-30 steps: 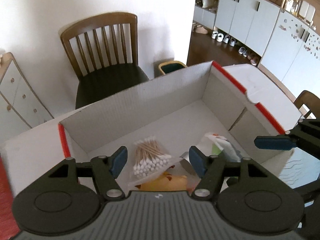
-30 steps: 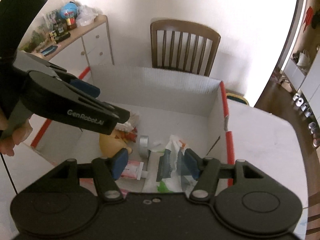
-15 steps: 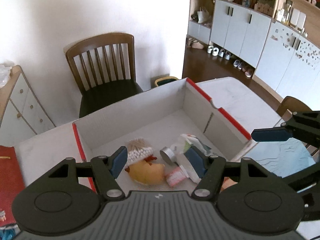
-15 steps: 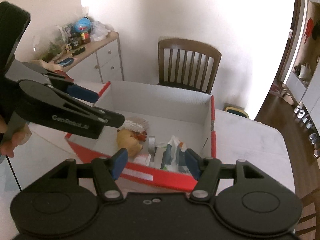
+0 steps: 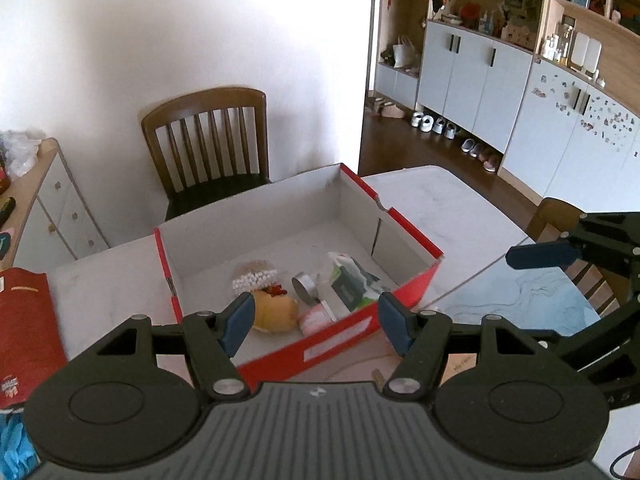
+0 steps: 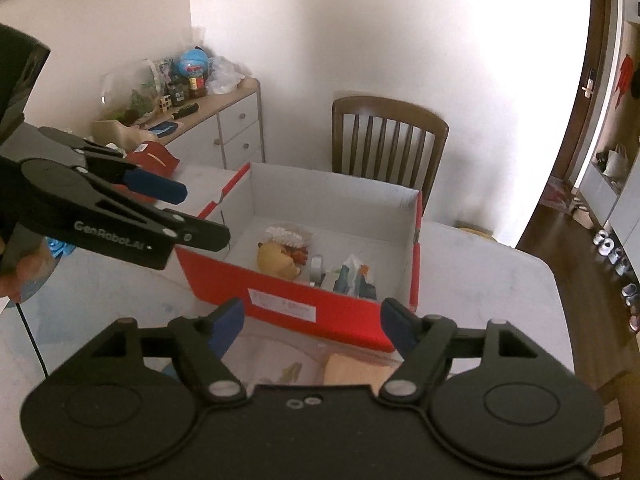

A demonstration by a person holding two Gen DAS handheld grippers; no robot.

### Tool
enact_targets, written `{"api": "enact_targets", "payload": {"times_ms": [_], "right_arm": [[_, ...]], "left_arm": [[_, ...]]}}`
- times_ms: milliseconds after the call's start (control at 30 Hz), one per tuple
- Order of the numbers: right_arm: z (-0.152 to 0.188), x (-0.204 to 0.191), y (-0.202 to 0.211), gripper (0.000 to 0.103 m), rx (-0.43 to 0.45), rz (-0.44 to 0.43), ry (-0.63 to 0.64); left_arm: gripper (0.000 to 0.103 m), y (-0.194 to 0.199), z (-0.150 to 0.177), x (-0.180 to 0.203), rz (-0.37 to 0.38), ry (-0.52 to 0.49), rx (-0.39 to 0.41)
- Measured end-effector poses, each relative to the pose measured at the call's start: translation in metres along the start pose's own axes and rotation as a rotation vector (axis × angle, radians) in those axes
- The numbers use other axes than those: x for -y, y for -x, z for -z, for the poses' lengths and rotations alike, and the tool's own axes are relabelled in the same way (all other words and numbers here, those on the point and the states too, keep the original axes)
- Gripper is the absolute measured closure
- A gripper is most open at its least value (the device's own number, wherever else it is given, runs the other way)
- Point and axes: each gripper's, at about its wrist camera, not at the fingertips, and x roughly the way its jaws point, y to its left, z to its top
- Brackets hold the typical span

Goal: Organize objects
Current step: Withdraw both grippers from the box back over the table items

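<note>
A red cardboard box (image 5: 344, 334) (image 6: 288, 300) with white inside stands on the table. In it lie a bag of cotton swabs (image 5: 255, 280) (image 6: 289, 235), a yellow plush toy (image 5: 275, 312) (image 6: 278, 259), a silver tin (image 5: 303, 285), a pink tube (image 5: 316, 316) and a green-white packet (image 5: 352, 280) (image 6: 352, 274). My left gripper (image 5: 316, 322) is open and empty, above and in front of the box. My right gripper (image 6: 312, 326) is open and empty, also back from the box's front wall.
A wooden chair (image 5: 208, 148) (image 6: 390, 140) stands behind the table. A red bag (image 5: 24, 332) lies at the table's left. A white sideboard (image 6: 224, 120) with clutter stands left. A tan object (image 6: 356, 370) lies on the table in front of the box.
Both grippers have pulled up and back from inside the box; the whole box and its red front wall now show. Both stay open and empty.
</note>
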Motion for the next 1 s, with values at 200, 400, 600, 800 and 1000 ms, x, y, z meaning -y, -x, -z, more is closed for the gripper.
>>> {"api": "enact_targets", "payload": {"times_ms": [200,400,600,800,1000], "right_arm": [[0.020,0.000,0.018,0.022,0.016,-0.007,0.010],[0.048,0.001,0.031,0.017,0.026,0.002,0.008],[0.079,-0.001,0.033,0.011,-0.004,0.013,0.003],[0.108,-0.005,0.028,0.011,-0.049,0.015,-0.013],[0.125,-0.012,0.019,0.011,-0.091,0.015,-0.039]], "left_arm": [[0.030,0.020,0.022,0.012,0.002,0.020,0.013],[0.030,0.028,0.054,0.021,-0.012,0.042,0.009],[0.030,0.027,0.091,0.024,-0.028,0.091,-0.022],[0.022,0.019,0.129,0.028,-0.045,0.135,-0.061],[0.019,0.003,0.162,0.035,-0.068,0.146,-0.126]]}}
